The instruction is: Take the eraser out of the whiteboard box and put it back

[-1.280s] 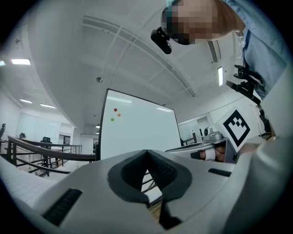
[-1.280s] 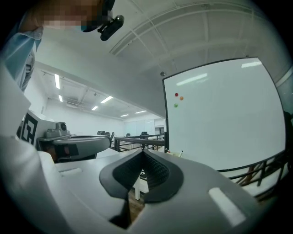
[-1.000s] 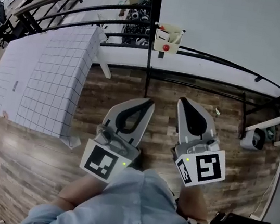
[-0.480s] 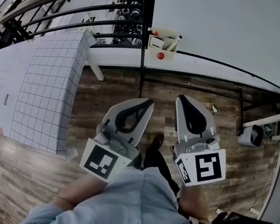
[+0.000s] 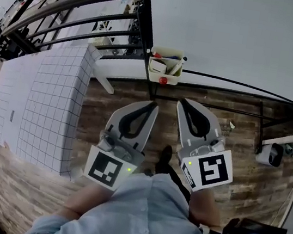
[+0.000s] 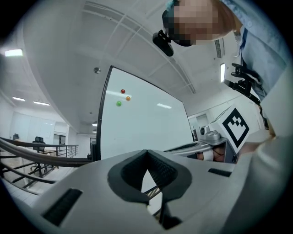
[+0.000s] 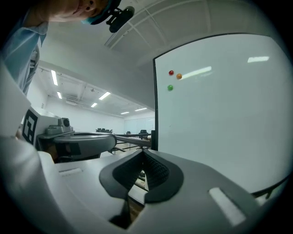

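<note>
A small cream whiteboard box hangs at the lower left corner of the whiteboard. It holds markers and a pale block that may be the eraser; I cannot tell for sure. A red dot sits on the box's front. My left gripper is held level a little short of the box, jaws together and empty. Beside it, my right gripper is shut and empty too, its tip just below the box. In the left gripper view, the left gripper faces the whiteboard. The right gripper also faces the whiteboard.
A white gridded panel lies at the left over the wooden floor. A black railing runs behind it. The whiteboard's black stand bars cross the floor ahead. A white device sits at the right. Three coloured magnets dot the board.
Both grippers have moved forward toward the whiteboard; the box now sits lower in the head view, close above their tips. Their jaws stayed shut.
</note>
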Available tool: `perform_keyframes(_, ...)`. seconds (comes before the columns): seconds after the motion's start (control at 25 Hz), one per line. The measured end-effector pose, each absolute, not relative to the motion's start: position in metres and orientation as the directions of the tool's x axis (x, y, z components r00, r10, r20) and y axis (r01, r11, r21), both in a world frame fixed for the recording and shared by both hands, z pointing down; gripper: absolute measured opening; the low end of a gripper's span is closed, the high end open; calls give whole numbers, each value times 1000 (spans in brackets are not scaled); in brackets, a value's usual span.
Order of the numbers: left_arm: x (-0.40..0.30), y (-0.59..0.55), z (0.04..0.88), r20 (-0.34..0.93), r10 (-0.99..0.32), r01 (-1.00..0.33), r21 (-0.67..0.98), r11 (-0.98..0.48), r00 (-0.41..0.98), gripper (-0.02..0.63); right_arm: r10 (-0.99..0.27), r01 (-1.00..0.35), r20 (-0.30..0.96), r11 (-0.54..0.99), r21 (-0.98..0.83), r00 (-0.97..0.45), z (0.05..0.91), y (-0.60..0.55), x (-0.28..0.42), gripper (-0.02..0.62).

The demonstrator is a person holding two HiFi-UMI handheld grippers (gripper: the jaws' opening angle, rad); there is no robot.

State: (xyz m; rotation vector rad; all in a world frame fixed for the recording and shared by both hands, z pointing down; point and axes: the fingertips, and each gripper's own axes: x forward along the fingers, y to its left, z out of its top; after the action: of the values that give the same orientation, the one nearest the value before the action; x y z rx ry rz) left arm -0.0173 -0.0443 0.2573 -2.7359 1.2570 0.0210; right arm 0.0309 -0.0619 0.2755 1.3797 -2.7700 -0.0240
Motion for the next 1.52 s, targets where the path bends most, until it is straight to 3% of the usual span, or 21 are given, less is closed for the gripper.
perform_keyframes(0.52,-6,-109,238,-62,-823,-820,-149,-552,565,-2,-691,-689,63,723,54,-720,272,-137,29,5)
perform_keyframes(0.88,-30,-156,256,-65,-810,-811,-93,-577,583,-2,-641,-645,212,762,57,-738,313,-173,-9,26)
perform_keyframes(1.0,-38,-171,261,-56,-794,-796,-64,-602,605,-2,-629,-640,296,765,72,-719,334,-187,-23,62)
perform_keyframes(1.08,-45,-182,267,-47,-790,-791,-46,-610,612,-2,-630,-640,353,761,105,-692,348,-195,-30,141)
perform_keyframes(1.52,-63,-222,294,-18,-763,-763,35,-646,646,-2,-588,-630,564,763,148,-580,409,-222,-38,186)
